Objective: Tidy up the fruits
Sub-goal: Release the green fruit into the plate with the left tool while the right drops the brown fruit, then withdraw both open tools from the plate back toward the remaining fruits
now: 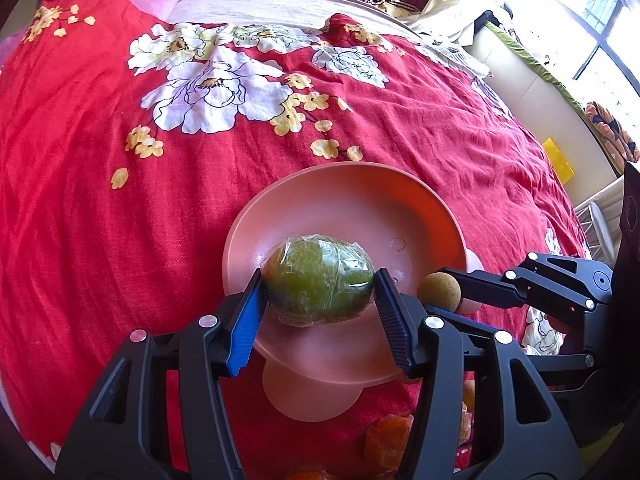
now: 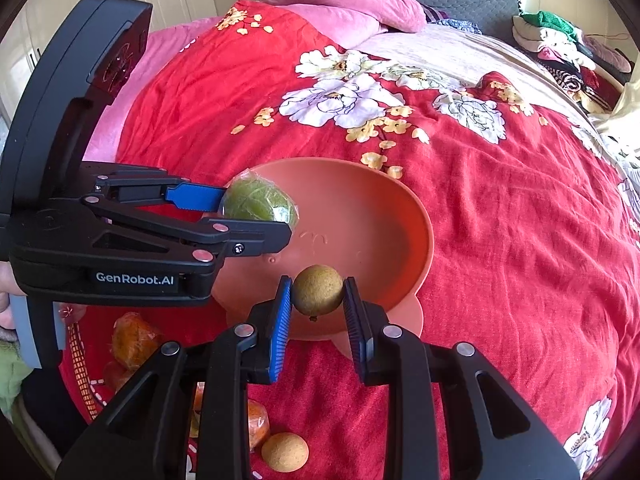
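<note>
A pink plate [image 1: 352, 200] [image 2: 384, 216] lies on the red flowered bedspread. My left gripper [image 1: 318, 280] is shut on a green fruit wrapped in clear film [image 1: 318, 276] and holds it over the plate's near part; the fruit also shows in the right wrist view [image 2: 258, 202]. My right gripper [image 2: 318, 292] is shut on a small round brown fruit [image 2: 318, 290] above the plate's near rim; the brown fruit shows in the left wrist view [image 1: 438, 291] at the plate's right edge.
Wrapped orange fruits [image 2: 134, 340] [image 1: 386, 442] and a loose round brown fruit [image 2: 285, 451] lie on the bedspread near me, in front of the plate. Pink pillows [image 2: 352, 4] and piled clothes [image 2: 560, 44] sit at the far end of the bed.
</note>
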`<action>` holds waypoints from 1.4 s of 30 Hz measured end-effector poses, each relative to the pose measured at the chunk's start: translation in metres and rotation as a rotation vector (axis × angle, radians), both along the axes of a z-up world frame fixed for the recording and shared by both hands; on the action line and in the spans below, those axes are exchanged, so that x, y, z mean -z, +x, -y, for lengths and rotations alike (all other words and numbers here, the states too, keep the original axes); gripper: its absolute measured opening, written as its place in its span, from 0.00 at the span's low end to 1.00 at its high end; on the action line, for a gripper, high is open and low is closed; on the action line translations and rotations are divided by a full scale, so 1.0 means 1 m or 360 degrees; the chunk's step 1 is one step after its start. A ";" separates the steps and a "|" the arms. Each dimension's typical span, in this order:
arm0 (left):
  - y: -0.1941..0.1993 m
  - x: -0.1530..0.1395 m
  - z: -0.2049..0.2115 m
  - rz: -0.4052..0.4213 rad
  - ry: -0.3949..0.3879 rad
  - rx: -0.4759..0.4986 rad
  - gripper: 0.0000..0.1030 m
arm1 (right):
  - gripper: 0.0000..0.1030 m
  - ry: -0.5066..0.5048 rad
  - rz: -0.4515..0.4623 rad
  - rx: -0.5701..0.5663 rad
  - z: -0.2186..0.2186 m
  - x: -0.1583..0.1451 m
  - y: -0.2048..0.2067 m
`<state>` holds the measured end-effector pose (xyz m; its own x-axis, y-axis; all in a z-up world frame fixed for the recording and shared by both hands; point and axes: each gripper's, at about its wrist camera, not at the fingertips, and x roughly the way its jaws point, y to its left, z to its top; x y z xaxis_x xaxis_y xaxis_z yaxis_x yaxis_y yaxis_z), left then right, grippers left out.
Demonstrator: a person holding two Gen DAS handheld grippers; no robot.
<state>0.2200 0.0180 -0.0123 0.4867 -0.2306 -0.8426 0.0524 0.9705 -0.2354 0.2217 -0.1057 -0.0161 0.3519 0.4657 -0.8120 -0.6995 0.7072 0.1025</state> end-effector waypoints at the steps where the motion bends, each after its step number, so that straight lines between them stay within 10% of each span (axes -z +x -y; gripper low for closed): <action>1: 0.000 0.000 0.000 -0.0001 -0.0001 0.0001 0.45 | 0.24 -0.0002 0.0001 0.0001 0.000 0.001 0.000; 42: -0.022 -0.020 -0.010 0.0072 -0.0021 -0.0064 0.46 | 0.54 0.0081 0.0061 0.0059 0.024 -0.027 -0.034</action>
